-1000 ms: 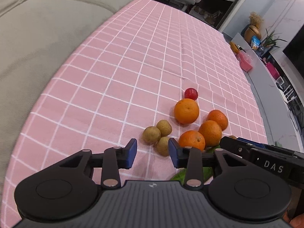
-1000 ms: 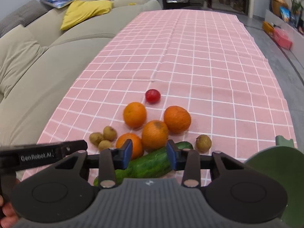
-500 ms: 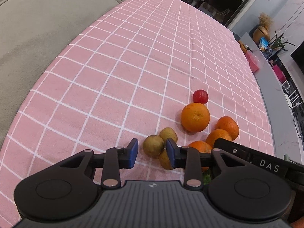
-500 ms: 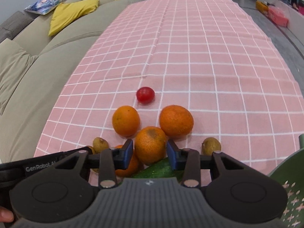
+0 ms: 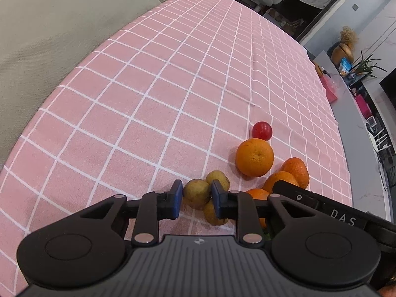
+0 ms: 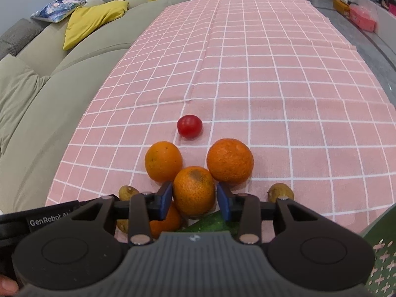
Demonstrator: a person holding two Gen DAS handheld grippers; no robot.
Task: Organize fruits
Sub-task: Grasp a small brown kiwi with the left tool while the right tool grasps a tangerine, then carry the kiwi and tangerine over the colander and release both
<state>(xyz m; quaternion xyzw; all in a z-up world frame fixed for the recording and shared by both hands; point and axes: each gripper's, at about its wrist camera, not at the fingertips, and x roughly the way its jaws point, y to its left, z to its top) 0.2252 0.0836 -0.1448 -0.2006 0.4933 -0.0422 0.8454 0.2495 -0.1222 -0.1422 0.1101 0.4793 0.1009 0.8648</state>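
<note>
Two hand-held grippers work the same heap of fruit at once, likely so that each can lift a piece without waiting for the other. Taking the small round red tomato (image 6: 189, 126) as the marker on the pink checked tablecloth (image 5: 153, 94), all the rest lies nearer the person than it does. The left gripper (image 5: 197, 199) has its blue pads clamped on a little yellow-brown round fruit (image 5: 196, 193), one of a cluster of three lying nearer than the tomato and to its left. The right gripper (image 6: 194, 199) has its pads against both flanks of a blemished orange mandarin (image 6: 193, 191), which sits just behind two larger oranges flanking the tomato's near side. A long green cucumber (image 6: 210, 224) lies under that mandarin, and a green perforated colander (image 6: 381, 250), nearer still and far right of the tomato, looks to be the fruit's destination.
</note>
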